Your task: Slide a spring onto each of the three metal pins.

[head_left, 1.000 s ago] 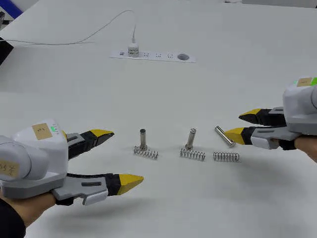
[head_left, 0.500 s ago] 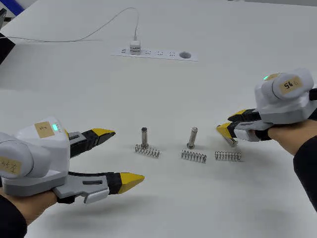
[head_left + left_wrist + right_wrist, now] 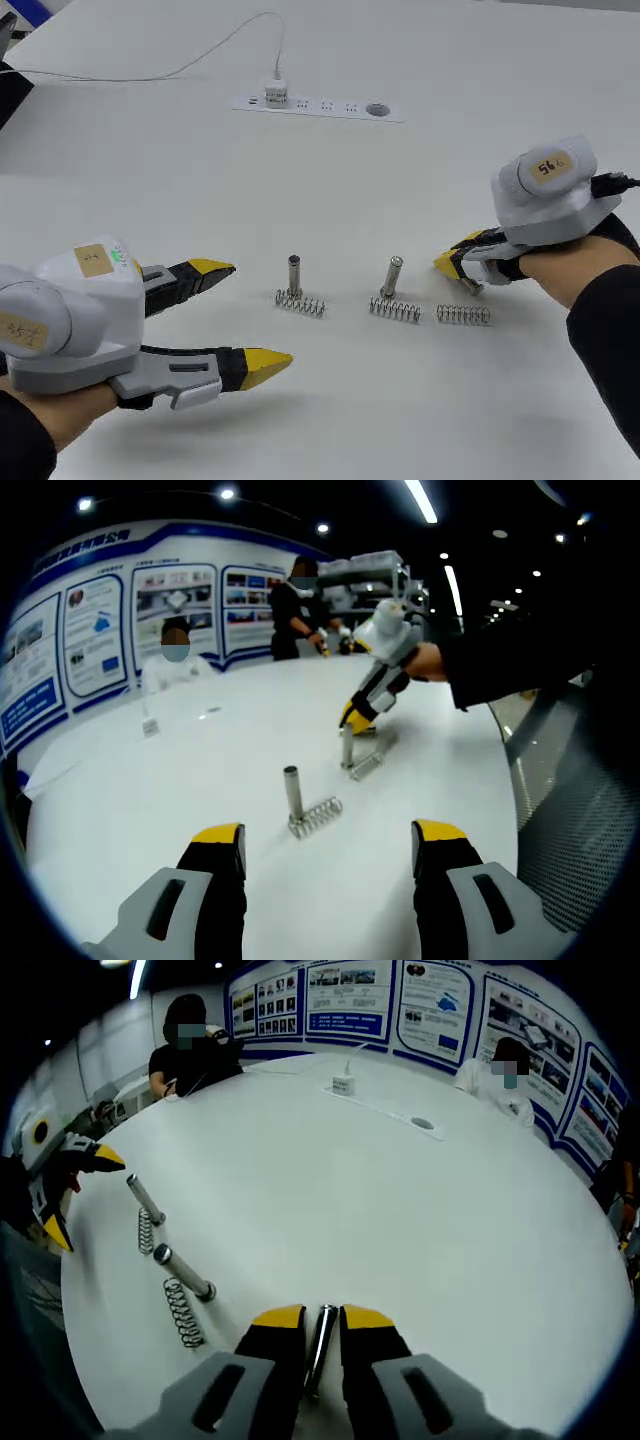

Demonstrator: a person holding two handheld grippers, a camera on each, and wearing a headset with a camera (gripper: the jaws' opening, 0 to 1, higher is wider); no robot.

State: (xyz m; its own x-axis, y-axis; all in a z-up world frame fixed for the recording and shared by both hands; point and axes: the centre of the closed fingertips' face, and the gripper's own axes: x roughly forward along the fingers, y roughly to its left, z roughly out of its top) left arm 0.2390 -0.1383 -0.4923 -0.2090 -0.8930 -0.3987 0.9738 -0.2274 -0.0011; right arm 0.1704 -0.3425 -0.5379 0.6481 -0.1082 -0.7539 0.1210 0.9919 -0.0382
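Note:
Two metal pins stand upright on the white table [image 3: 420, 180]: the left pin [image 3: 294, 275] [image 3: 292, 791] and the middle pin [image 3: 391, 277] [image 3: 347, 746]. A spring lies in front of each: left spring [image 3: 300, 302] [image 3: 318, 817], middle spring [image 3: 394, 309], right spring [image 3: 463, 315]. The third pin [image 3: 469, 286] [image 3: 321, 1345] lies flat, and my right gripper [image 3: 450, 263] [image 3: 322, 1318] is shut on it. To the left of the row, my left gripper [image 3: 240, 314] [image 3: 330, 833] is open and holds nothing.
A white power strip [image 3: 318, 106] with a plug and cable [image 3: 275, 90] lies at the far side of the table. People sit and stand beyond the table in both gripper views. The table's edge [image 3: 505, 780] runs along the right in the left gripper view.
My right gripper has swung in and down from the right and closed its jaws on the lying third pin. The left gripper has stayed put.

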